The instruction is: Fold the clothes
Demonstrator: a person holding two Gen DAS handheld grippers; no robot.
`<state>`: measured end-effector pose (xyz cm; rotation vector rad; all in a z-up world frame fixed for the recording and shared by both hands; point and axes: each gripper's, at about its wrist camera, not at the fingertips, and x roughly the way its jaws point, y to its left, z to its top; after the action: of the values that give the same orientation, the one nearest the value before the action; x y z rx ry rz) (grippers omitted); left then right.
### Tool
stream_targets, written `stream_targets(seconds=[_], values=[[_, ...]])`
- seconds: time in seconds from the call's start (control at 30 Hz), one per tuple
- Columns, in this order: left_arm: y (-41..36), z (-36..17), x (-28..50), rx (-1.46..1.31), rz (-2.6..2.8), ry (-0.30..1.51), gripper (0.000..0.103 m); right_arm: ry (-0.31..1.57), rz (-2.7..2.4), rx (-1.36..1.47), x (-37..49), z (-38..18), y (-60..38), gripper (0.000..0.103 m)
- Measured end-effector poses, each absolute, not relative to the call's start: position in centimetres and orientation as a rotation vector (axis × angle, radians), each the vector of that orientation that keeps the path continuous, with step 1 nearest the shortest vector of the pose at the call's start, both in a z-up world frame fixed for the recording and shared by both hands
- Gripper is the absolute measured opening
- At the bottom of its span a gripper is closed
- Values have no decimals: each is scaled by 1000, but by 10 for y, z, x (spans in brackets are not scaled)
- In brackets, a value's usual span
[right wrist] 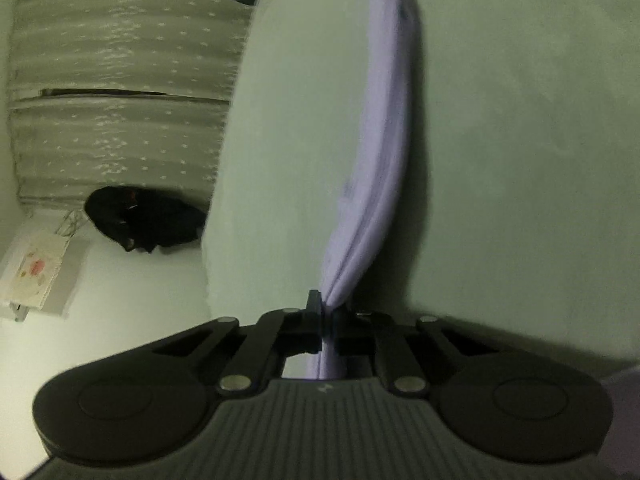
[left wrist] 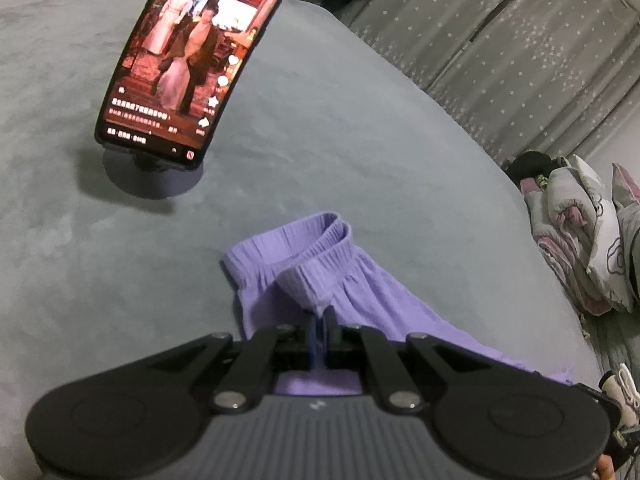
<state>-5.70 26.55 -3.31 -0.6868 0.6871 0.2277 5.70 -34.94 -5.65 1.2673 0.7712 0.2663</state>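
In the left wrist view we see our left claw (left wrist: 320, 320) at the bottom centre of the frame, its jaws drawn tight together on a pinch of the purple shorts (left wrist: 320, 264). The cloth it grips is a fold just below the elastic waistband (left wrist: 320, 236), which rises in a loop above the fingertips. The rest of the shorts lies on the grey bed (left wrist: 360, 152), spreading from the middle of the frame toward the lower right, where the fabric runs out behind the claw's body.

In the upper left of that view a phone (left wrist: 192, 60) stands tilted on a round stand (left wrist: 152, 176), its screen lit with a video; it sits well apart from the shorts. Along the upper right hang pale curtains with small stars (left wrist: 500, 40), and at the right edge lies a bundle of patterned bedding (left wrist: 580, 240) beside a dark item we cannot identify.

In the right wrist view our right claw (right wrist: 326, 312) sits at the bottom centre, jaws narrow and clamped on another part of the same shorts (right wrist: 380, 140). From the fingertips the purple cloth stretches up the middle of the frame as a long, gathered band, blurred. The grey bed fills the right and centre of this frame; the curtains show in the upper left, with a dark heap (right wrist: 140, 220) below them.
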Motion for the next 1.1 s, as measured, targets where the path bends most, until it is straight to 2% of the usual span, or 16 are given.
stream_targets(seconds=[0.23,0.57,0.9,1.1], values=[[273,-23,-53,-671,217,666,2,673,343,1119,27,-15,-343,8],[293,-19,-54,-703,162,651,2,634,372,979,41,2,-321,8],[296,-22,-56,-629,128,648,2,636,417,740,46,23,-296,8],[302,-28,-56,-624,136,676,2,676,433,481,30,17,-279,8]])
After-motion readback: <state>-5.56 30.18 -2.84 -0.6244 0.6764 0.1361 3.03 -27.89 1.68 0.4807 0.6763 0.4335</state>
